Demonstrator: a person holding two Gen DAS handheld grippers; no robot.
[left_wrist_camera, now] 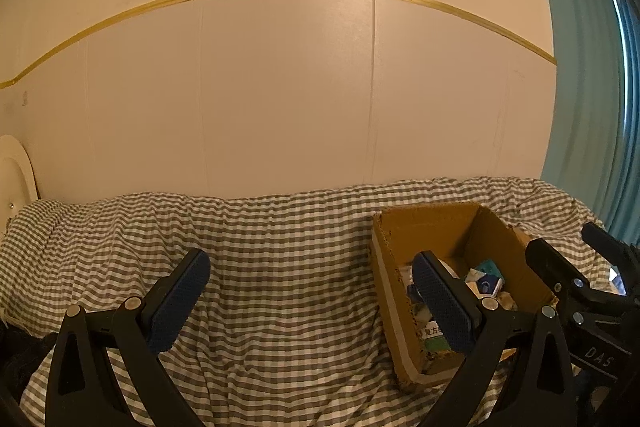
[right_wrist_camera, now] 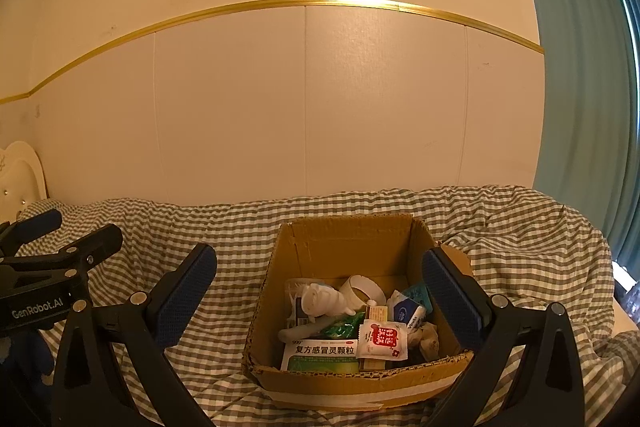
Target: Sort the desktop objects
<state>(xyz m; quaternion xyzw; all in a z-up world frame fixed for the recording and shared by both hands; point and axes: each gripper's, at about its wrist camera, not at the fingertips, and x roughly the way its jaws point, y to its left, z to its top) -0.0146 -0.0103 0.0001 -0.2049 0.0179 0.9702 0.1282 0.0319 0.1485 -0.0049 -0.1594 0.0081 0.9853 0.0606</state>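
An open cardboard box [right_wrist_camera: 352,379] sits on the checked cloth. It holds several small items: a green-and-white medicine box [right_wrist_camera: 320,353], a red-and-white sachet [right_wrist_camera: 382,341], a white tape roll [right_wrist_camera: 362,289], a white figurine [right_wrist_camera: 320,301] and a blue tissue pack [right_wrist_camera: 408,311]. My right gripper [right_wrist_camera: 320,291] hovers open over the box's near side with nothing between its fingers. To the left of the box [left_wrist_camera: 472,227], my left gripper [left_wrist_camera: 312,291] is open and empty above bare cloth. Its right finger [left_wrist_camera: 440,303] overlaps the box's left wall in the left wrist view.
The grey-and-white checked cloth [left_wrist_camera: 260,247] covers the whole surface up to a cream panelled wall [right_wrist_camera: 304,107]. A teal curtain [right_wrist_camera: 580,87] hangs at the right and a white headboard [right_wrist_camera: 20,171] stands at the far left. Each gripper shows at the edge of the other's view.
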